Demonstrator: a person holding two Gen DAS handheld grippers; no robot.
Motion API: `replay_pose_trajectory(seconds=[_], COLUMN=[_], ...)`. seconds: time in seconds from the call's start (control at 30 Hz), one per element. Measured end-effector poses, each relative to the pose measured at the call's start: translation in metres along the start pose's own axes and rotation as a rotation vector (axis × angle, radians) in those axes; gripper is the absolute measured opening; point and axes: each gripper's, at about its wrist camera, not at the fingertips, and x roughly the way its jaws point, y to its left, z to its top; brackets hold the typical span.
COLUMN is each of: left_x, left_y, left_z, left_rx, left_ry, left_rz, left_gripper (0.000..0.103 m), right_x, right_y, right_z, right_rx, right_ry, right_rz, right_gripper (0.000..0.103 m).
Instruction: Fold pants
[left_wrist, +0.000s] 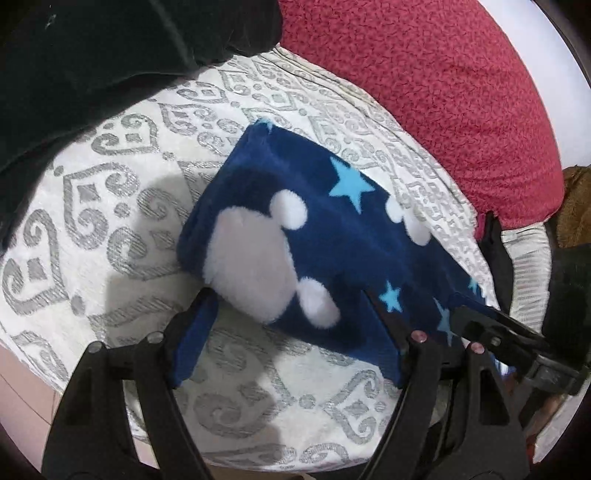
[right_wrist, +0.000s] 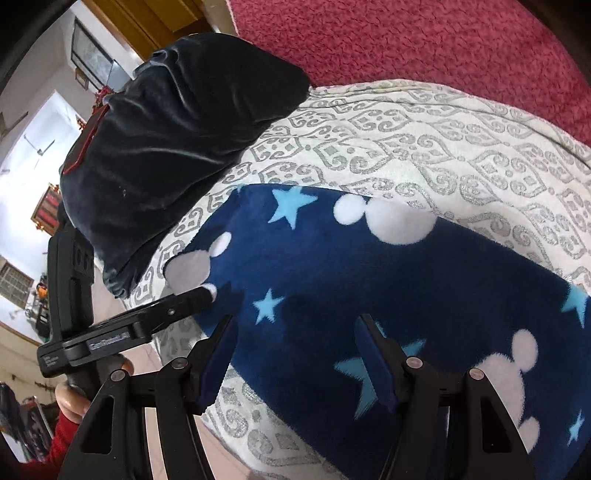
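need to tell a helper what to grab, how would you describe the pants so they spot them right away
Start from the white bedspread with grey swirls, edged by a red blanket. The pants lie in its middle, below a dark velvet cushion. They alone are fluffy navy, printed with light blue stars and white mouse heads.

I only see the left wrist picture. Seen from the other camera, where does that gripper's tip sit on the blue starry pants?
Observer: In the right wrist view, the left gripper reaches the edge of the pants, near the corner closest to the dark cushion.
Visitor: Who is holding it?
Observer: A left hand wraps around its handle, with a red sleeve below it.
Visitor: Is there anything on that cushion that I'm missing?
Observer: Yes, a red patch on the side facing away from the pants.
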Motion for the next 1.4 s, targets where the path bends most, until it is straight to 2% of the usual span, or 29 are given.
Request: replay_pose_trajectory(seconds=[0.07,0.23,0.33,0.37,0.4,0.47,0.53,0.6,0.7,0.9,0.97,1.1,1.23,1.27,1.4], left_x=[-0.001,0.009,0.014,0.017,0.018,0.018,0.015,0.009,0.002,-0.015,-0.014,0.002,0.028,0.036,0.060], left_y=[0.003,0.008,0.014,0.017,0.021,0.023,0.016,-0.002,-0.023,-0.084,-0.118,-0.183,-0.247,-0.263,-0.297], left_z=[0.001,0.010,0.016,0.019,0.021,0.024,0.025,0.027,0.031,0.035,0.030,0.010,-0.030,-0.047,-0.093], left_rx=[-0.007,-0.047,-0.079,-0.097,-0.119,-0.160,-0.138,-0.067,0.004,0.150,0.228,0.380,0.568,0.625,0.745], left_ry=[0.007,-0.018,-0.037,-0.036,-0.032,-0.044,-0.063,-0.092,-0.128,-0.183,-0.184,-0.148,-0.082,-0.059,0.027], left_rz=[-0.032,-0.028,-0.005,-0.002,-0.019,-0.048,-0.028,0.025,0.052,0.033,0.006,-0.026,-0.054,-0.063,-0.063], left_gripper=[0.078,0.070,0.043,0.029,0.023,0.019,0.018,0.018,0.017,0.017,0.017,0.017,0.017,0.017,0.017], right_x=[0.004,0.012,0.012,0.012,0.011,0.010,0.007,0.002,-0.010,-0.057,-0.076,-0.105,-0.132,-0.138,-0.151], right_y=[-0.002,-0.008,-0.007,-0.008,-0.009,-0.013,-0.019,-0.025,-0.036,-0.072,-0.091,-0.126,-0.164,-0.174,-0.206], right_z=[0.001,0.000,-0.002,-0.002,-0.002,-0.003,-0.004,-0.006,-0.010,-0.026,-0.036,-0.053,-0.074,-0.081,-0.103], right_rx=[0.006,0.034,0.019,0.016,0.017,0.031,0.051,0.069,0.096,0.179,0.216,0.285,0.372,0.405,0.521], right_ry=[0.007,0.028,0.027,0.027,0.025,0.022,0.017,0.011,-0.011,-0.090,-0.123,-0.156,-0.188,-0.197,-0.201], right_rz=[0.000,0.022,0.014,0.009,0.005,0.004,-0.002,-0.007,-0.018,-0.040,-0.055,-0.084,-0.099,-0.089,-0.017], right_gripper=[0.067,0.067,0.067,0.067,0.067,0.067,0.067,0.067,0.067,0.067,0.067,0.067,0.068,0.068,0.073])
